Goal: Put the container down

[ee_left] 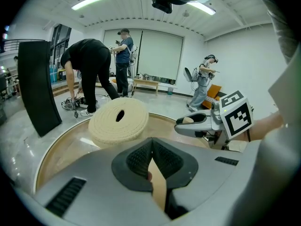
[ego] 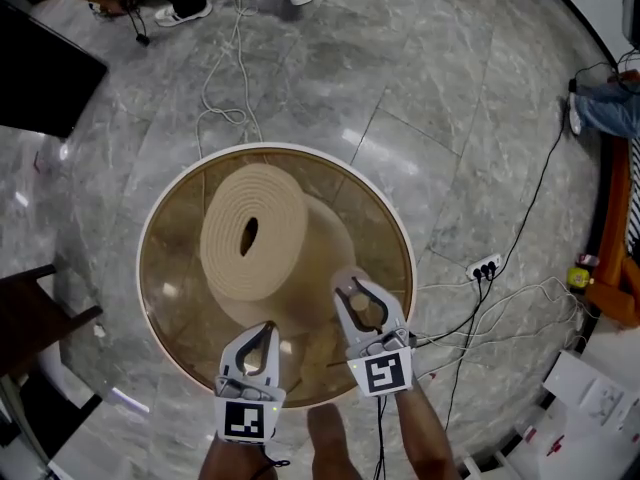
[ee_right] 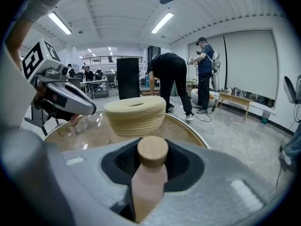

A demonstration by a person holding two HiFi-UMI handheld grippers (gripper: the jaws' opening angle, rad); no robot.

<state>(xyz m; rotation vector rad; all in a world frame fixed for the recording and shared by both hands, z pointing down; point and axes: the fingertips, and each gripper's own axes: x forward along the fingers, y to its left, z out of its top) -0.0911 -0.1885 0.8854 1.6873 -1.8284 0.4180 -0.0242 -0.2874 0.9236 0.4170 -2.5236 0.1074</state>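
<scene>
The right gripper (ee_right: 151, 163) is clenched on a pale pink bottle-shaped container with a round wooden cap (ee_right: 150, 185). The container stands upright between the two dark jaws, and its cap rises a little above them. From the head camera, this gripper is over the near right part of a round table with a brown glass top and a white rim (ego: 300, 148), so the container is held above that part of the table. If its bottom touches the glass or not, I cannot tell.

The left gripper (ego: 266, 330) is closed with nothing in it: its jaw tips meet each other, and in the narrow gap under them only the beige of the table shows. It is over the near edge of the table, just beside the right gripper and a little nearer to the person.

On the table, toward its far left side, stands a cream round thing made of coiled rope with a dark slot in its top (ego: 253, 231). It is apart from both grippers, beyond them.

The floor around the table is of grey marble tiles (ego: 450, 98), and thin white cables (ego: 232, 88) and black cables lie on it. A white power strip (ego: 485, 266) lies at the right of the table. In the room behind, a person in black clothes (ee_left: 89, 65) bends down, other persons stand further away, and a tall black panel (ee_left: 40, 86) stands at the left
</scene>
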